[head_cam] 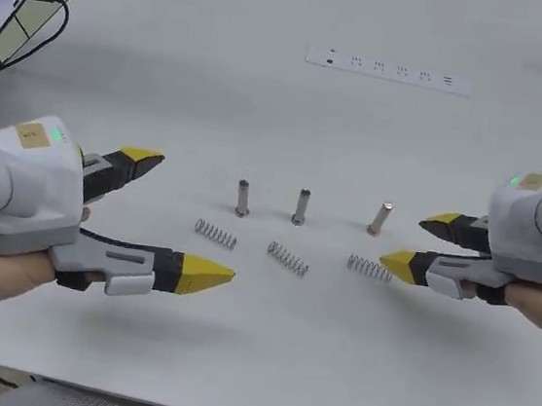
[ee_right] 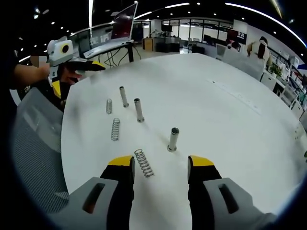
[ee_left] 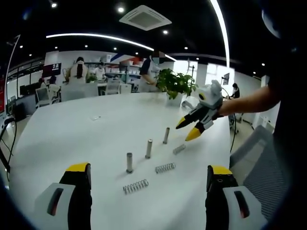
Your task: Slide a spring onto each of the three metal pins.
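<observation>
left tongs (head_cam: pixel 194 217) and right tongs (head_cam: pixel 404 240) both apart and empty; no spring on a pin yet.
middle pin (head_cam: pixel 301 206) stands on the desk (head_cam: pixel 168 74), with left pin (head_cam: pixel 242 198) and right pin (head_cam: pixel 381 218) either side of it. middle spring (head_cam: pixel 287 257) lies just in front of it, left spring (head_cam: pixel 216 234) and right spring (head_cam: pixel 369 267) flanking. right tongs sit nearest the right spring. I'd pinch it near one end, tip it upright, and line the bore over the pin top before lowering. can't tell if the pins are fixed to the desk.
</observation>
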`<state>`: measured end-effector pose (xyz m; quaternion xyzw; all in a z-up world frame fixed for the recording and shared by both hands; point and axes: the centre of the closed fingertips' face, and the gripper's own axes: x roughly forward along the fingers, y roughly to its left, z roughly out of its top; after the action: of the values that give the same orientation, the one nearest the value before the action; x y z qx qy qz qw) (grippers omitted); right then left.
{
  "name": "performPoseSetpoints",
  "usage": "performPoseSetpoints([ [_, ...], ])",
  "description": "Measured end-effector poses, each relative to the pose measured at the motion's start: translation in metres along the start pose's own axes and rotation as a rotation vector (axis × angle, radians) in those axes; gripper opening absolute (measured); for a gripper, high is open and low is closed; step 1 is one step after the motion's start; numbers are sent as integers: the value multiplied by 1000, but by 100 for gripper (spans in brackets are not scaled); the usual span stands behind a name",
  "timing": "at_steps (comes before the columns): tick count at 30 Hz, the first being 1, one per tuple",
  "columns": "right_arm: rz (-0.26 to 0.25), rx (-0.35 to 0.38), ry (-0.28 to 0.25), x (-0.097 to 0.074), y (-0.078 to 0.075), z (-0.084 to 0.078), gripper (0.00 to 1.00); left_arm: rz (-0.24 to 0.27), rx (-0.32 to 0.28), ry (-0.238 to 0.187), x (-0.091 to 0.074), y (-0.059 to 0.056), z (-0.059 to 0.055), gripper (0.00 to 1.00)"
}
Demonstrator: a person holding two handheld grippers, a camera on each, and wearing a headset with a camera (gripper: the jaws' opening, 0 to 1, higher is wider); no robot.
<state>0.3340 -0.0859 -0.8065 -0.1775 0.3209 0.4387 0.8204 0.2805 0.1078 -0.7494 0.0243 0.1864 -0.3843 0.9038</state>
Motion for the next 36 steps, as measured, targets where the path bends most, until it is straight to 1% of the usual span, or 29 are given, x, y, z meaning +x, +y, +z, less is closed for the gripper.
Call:
performPoseSetpoints([
  [6, 23, -46, 12, 2, 7, 0, 42, 4, 1, 11, -3, 2, -2, 98],
  [10, 42, -93, 39, 5, 11, -6, 41, 13, 1, 13, -5, 5, -2, 98],
  [14, 58, -115, 54, 7, 16, -8, 40, 13, 1, 14, -6, 4, -3, 98],
  [17, 76, -140, 73, 10, 19, -11, 36, 8, 1, 16, -6, 2, -3, 98],
  [20, 78, -171, 93, 13, 20, -13, 32, 5, 3, 21, -6, 1, -4, 98],
  [24, 88, -182, 116, 16, 21, -17, 28, 3, 6, 21, -6, 0, -3, 98],
  [31, 109, -214, 138, 21, 23, -17, 23, 6, 9, 29, -8, 0, -4, 98],
  [36, 130, -239, 177, 25, 26, -24, 20, 5, 17, 39, -8, 0, -6, 98],
])
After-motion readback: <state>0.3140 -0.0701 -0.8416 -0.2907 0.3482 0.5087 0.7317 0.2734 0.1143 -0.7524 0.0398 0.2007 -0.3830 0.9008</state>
